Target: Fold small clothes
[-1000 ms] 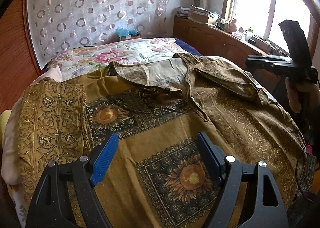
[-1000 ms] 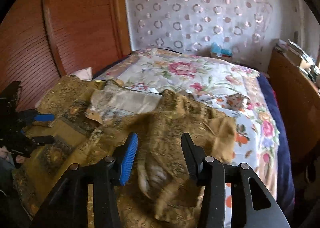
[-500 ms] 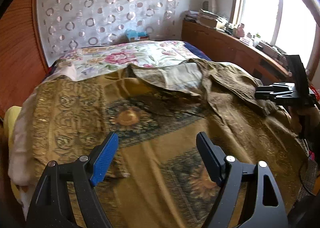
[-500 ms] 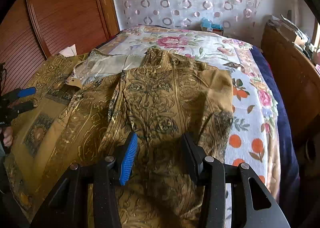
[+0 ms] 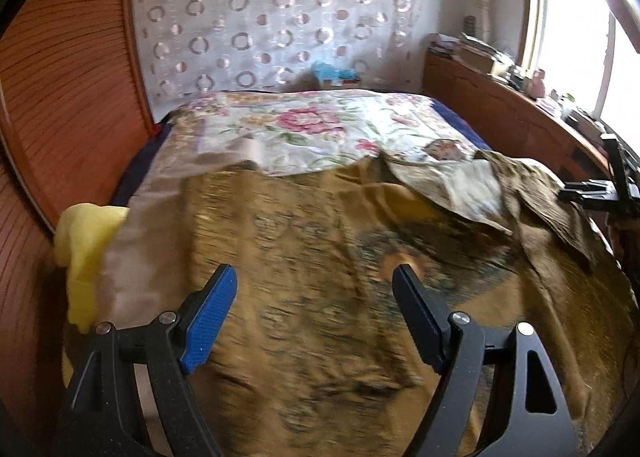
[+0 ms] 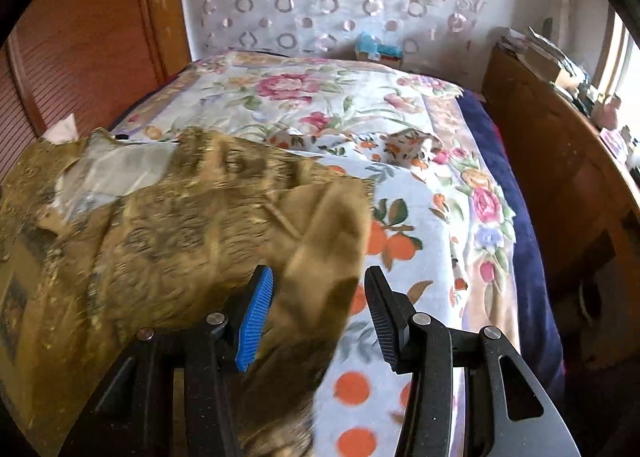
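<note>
A brown-gold patterned garment (image 5: 320, 257) lies spread on the bed, its pale lining (image 5: 460, 185) showing near the collar. My left gripper (image 5: 314, 313) is open above its left part and holds nothing. In the right wrist view the garment (image 6: 168, 233) is blurred, and its right sleeve edge (image 6: 332, 241) rises between the jaws of my right gripper (image 6: 318, 313), which stand apart. The right gripper also shows at the right edge of the left wrist view (image 5: 600, 193).
A floral bedspread (image 6: 400, 129) covers the bed. A wooden panel wall (image 5: 60, 97) stands at the left, a wooden cabinet (image 6: 560, 177) at the right. A yellow cloth (image 5: 86, 241) hangs at the bed's left edge. A blue box (image 6: 378, 49) sits by the headboard.
My left gripper has swung left toward the garment's left sleeve. My right gripper has shifted right, and the sleeve edge now lifts between its jaws. Both views are motion-blurred.
</note>
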### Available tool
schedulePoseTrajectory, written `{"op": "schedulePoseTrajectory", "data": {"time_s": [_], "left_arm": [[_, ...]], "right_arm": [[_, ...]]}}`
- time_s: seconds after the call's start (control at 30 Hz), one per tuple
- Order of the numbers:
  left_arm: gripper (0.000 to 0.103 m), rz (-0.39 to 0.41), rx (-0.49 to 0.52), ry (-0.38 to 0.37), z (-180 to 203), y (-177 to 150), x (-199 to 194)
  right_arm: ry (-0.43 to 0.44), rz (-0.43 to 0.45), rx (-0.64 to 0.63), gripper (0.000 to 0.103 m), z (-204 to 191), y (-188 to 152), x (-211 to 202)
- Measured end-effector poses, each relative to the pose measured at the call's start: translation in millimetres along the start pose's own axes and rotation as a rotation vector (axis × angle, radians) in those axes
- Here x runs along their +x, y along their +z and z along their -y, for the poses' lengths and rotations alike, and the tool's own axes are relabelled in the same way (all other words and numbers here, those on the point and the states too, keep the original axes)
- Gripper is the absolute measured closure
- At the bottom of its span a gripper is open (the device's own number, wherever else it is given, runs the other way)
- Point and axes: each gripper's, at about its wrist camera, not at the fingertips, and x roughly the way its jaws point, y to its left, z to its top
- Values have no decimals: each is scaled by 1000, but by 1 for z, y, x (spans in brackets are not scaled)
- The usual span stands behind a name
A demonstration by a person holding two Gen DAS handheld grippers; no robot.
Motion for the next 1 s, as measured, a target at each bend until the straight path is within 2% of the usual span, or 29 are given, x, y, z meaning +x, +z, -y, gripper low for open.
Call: {"op": "schedulePoseTrajectory", "data": {"time_s": [0.17, 0.47, 0.73, 0.83, 1.0], "left_arm": [[22, -4, -47, 36, -30, 9, 9], [22, -29, -101, 61, -65, 25, 33], [43, -62, -123, 15, -75, 39, 52], [47, -73, -135, 0, -77, 41, 57], [48, -86, -146, -12, -77, 40, 61]], "right_arm": [[12, 4, 12, 53, -2, 4, 10], [17, 25, 29, 44, 8, -5, 11], [5, 21, 42, 36, 11, -5, 12], [2, 19, 46, 34, 11, -5, 12], [2, 17, 47, 32, 11, -4, 12]]}}
